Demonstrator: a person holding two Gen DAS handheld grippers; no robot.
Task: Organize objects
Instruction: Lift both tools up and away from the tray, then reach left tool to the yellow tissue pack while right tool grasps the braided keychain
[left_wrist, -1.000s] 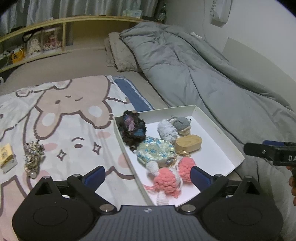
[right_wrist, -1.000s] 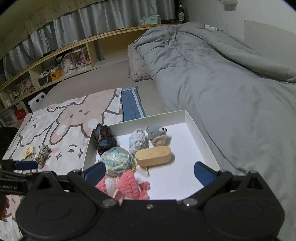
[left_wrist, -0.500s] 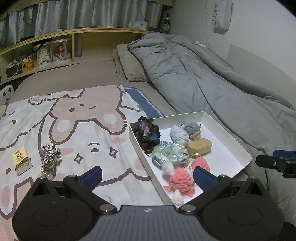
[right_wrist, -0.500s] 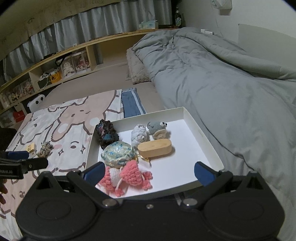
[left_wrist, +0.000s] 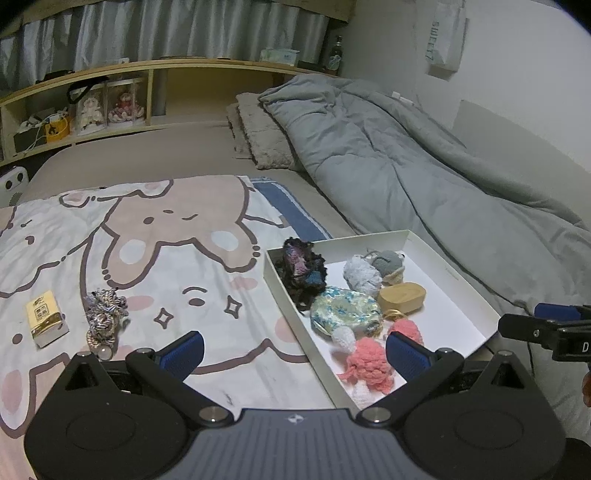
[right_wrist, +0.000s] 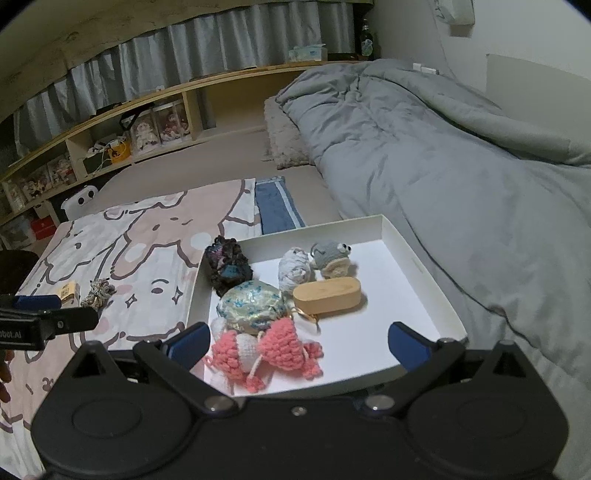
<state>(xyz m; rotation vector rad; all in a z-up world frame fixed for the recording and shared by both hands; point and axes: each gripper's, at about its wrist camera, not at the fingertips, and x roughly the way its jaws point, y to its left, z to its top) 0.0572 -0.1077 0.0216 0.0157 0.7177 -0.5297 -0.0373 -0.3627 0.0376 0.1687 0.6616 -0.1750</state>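
Note:
A white tray (left_wrist: 458, 291) (right_wrist: 417, 269) lies on the bed. It holds a dark yarn scrunchie (left_wrist: 301, 267), a floral pouch (left_wrist: 345, 312), a grey-white yarn ball (left_wrist: 362, 273), a grey crochet toy (left_wrist: 388, 262), a wooden oval case (left_wrist: 402, 297) and a pink crochet toy (left_wrist: 367, 360). On the bunny blanket (left_wrist: 177, 229), left of the tray, lie a small yellow box (left_wrist: 46, 321) and a braided grey scrunchie (left_wrist: 105, 317). My left gripper (left_wrist: 295, 352) is open and empty, above the blanket and the tray's near-left edge. My right gripper (right_wrist: 297, 345) is open and empty, over the tray's near edge.
A grey duvet (left_wrist: 424, 166) covers the right side of the bed, with a pillow (left_wrist: 262, 136) behind. A wooden shelf (left_wrist: 110, 96) with dolls and boxes runs along the back wall. A blue towel (right_wrist: 275, 205) lies behind the tray.
Both grippers have drawn back and up from the tray, so tray and blanket look smaller and farther away. Both stay open. No object moved.

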